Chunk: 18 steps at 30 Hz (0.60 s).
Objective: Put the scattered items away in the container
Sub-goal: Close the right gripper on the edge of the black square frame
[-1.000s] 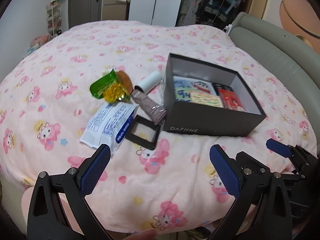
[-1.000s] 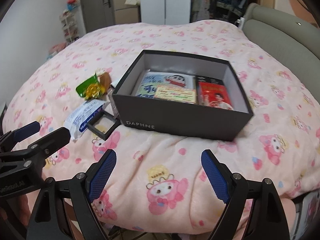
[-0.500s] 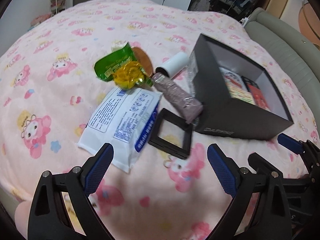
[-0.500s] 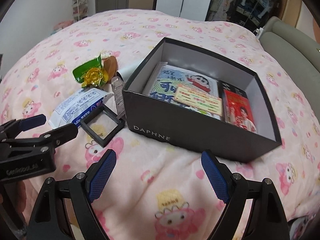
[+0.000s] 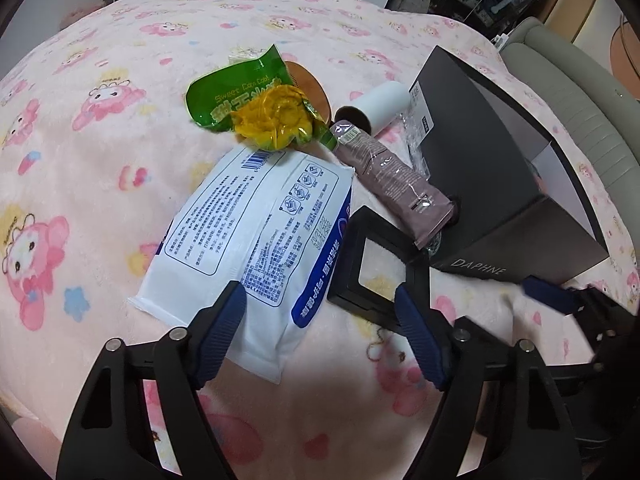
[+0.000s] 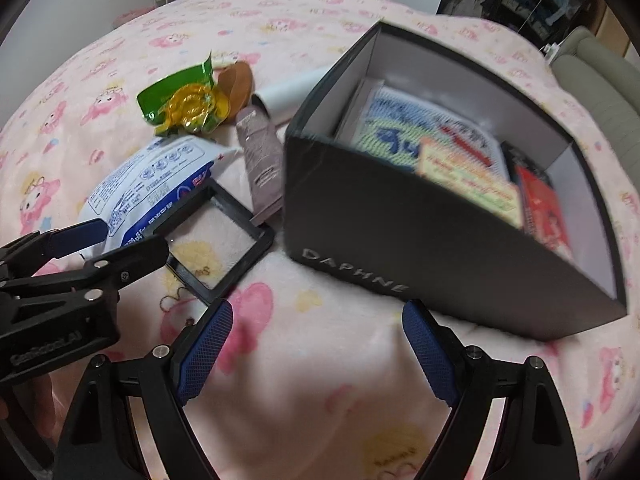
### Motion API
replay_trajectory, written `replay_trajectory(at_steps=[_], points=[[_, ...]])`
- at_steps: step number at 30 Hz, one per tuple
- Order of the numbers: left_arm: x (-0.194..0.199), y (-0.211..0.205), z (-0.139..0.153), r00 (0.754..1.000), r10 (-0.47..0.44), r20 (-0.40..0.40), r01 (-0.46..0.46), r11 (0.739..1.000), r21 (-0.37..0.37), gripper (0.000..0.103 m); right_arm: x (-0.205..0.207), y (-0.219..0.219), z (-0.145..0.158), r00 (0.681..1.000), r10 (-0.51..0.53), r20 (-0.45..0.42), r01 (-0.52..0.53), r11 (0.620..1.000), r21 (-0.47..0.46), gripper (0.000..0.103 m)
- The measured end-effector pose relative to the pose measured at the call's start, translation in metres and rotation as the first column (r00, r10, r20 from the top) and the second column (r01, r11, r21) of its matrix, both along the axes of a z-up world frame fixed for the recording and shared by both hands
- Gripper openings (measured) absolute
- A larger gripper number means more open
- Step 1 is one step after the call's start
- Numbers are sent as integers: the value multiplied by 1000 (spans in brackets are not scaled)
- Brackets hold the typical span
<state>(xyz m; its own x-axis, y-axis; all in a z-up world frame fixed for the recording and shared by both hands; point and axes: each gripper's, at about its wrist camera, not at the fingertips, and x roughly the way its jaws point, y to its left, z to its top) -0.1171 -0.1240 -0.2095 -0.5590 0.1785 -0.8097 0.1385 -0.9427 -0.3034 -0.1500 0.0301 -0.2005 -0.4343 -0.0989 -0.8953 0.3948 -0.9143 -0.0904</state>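
Note:
A dark box marked DAPHNE [image 6: 420, 240] sits on the pink bed, with booklets and a red packet inside; it also shows in the left wrist view [image 5: 480, 168]. Left of it lie a white and blue wipes pack [image 5: 256, 224], a black square frame [image 5: 380, 264], a mauve tube [image 5: 392, 180], a green and yellow snack bag [image 5: 256, 104], a brown disc [image 5: 312, 84] and a white roll [image 5: 380, 108]. My left gripper [image 5: 320, 328] is open, its fingers straddling the near ends of the wipes pack and frame. My right gripper [image 6: 316, 344] is open and empty, just before the box's front corner.
The bed is covered by a pink cartoon blanket [image 5: 100, 140]. A grey padded headboard [image 5: 580, 92] curves along the right. White wardrobes and shelves stand beyond the bed. My left gripper shows at the left of the right wrist view [image 6: 80, 248].
Both grippers have moved forward and down. The left one has come in over the wipes pack and frame; the right one has closed in on the box's front.

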Motion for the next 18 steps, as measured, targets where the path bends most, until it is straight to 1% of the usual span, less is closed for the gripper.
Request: replay_trajectory(at_steps=[1,3,5,7,8,9,10,13,16,18], points=[[3,1,1,1000,-3,-6,3,1000,2,67,-1,0,-3,1000,1,13,-1,1000,-13,86],[9,0,3,1000,-6,-14,6,1000,13,63,-4,1,-10,999,-6,46,8,999,-40,86],[12,-2,4,1000,-5,-10,5,1000,30,59,-6,5,-15,997,-16,78,22,997,-71,86],[9,-6,3,1000,4,2,-4,999,49,53,-6,9,-18,994,-17,107,30,992,-121,85],[8,-7,3,1000,5,3,-5,998,62,52,-6,10,-18,994,-14,113,30,990,-140,84],[8,-8,4,1000,6,2,-6,997,75,49,-6,11,-18,993,-11,117,29,987,-158,81],[8,-9,4,1000,7,1,-7,996,89,48,-6,11,-17,993,-7,117,27,985,-168,75],[6,-13,6,1000,9,-1,-8,992,129,47,-5,12,-12,994,-7,105,28,980,-198,67],[3,-11,5,1000,4,1,-4,994,111,46,-6,13,-11,994,-22,103,44,974,-223,61],[2,-9,5,1000,3,-2,-2,995,97,44,-7,13,-12,993,-28,111,54,969,-241,59]])
